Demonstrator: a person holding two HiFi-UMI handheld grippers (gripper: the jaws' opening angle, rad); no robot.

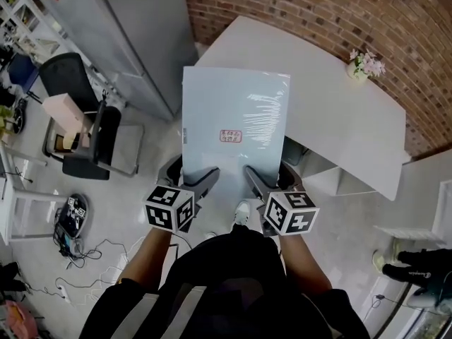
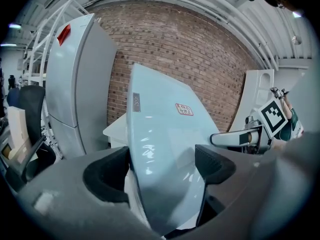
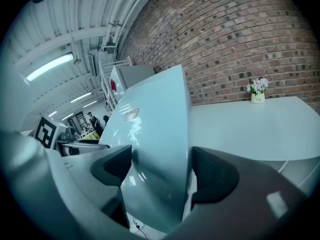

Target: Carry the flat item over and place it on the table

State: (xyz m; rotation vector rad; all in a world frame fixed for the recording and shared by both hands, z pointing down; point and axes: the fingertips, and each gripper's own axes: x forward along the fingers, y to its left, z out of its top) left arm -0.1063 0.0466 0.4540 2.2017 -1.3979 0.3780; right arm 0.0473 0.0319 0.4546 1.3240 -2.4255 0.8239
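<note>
With left tongs and right tongs clamped on the near edge of the flat sheet, hold level, advance over the worktop beyond it, lower gently

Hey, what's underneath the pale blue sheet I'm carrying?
The sheet is held above grey floor, its far end overlapping the near corner of the white table. That corner and the floor directly beneath are covered, so anything lying there cannot be seen.
</note>
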